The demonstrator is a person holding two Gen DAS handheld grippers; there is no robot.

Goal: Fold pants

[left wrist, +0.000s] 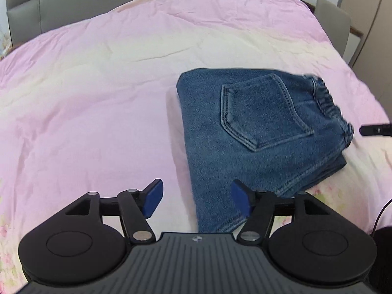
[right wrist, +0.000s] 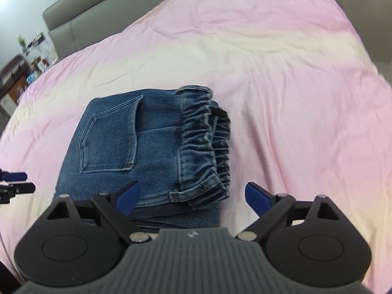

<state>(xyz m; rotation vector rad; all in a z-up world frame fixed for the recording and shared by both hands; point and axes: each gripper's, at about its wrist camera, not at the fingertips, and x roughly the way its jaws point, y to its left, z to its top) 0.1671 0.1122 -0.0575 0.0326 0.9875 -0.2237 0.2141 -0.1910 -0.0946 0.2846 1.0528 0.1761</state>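
Blue denim pants (left wrist: 259,132) lie folded into a compact stack on the pink bedspread (left wrist: 85,98), back pocket up and the elastic waistband at the right end. My left gripper (left wrist: 197,201) hovers open above the near left corner of the stack, its blue pads apart and nothing between them. In the right wrist view the same pants (right wrist: 147,147) lie below my right gripper (right wrist: 193,199), which stands open over the waistband's near end without touching it. A fingertip of the right gripper shows at the left view's right edge (left wrist: 374,129).
The bedspread (right wrist: 294,85) covers a wide bed with a grey padded headboard (left wrist: 61,7) at the back. A shelf with clutter (right wrist: 22,68) stands beyond the bed's left side. Cupboard doors (left wrist: 367,24) rise at the far right.
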